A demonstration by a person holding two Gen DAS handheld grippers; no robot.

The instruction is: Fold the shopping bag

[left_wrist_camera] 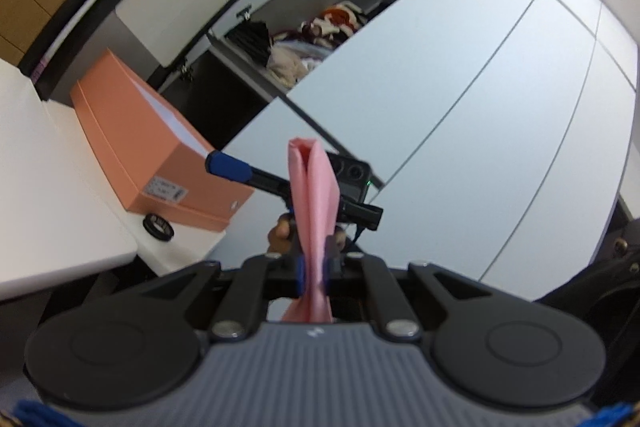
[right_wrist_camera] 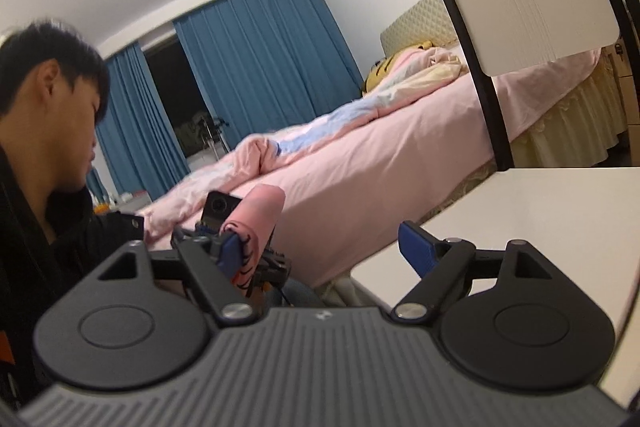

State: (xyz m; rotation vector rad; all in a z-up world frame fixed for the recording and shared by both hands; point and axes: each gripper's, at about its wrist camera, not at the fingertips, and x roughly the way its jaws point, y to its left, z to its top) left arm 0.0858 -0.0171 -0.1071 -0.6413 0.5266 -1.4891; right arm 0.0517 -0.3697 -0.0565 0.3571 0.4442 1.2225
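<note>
The pink shopping bag is folded into a narrow strip that stands up between the fingers of my left gripper, which is shut on it. In the right wrist view the bag shows as a pink roll with black print, held by the left gripper at the left. My right gripper is open and empty, its blue right fingertip well apart from the left one. One blue finger of the right gripper shows behind the bag in the left wrist view.
An orange box and a small black ring lie on a white table at the left. An open drawer with clothes is beyond. A pink bed, white table and the person show in the right wrist view.
</note>
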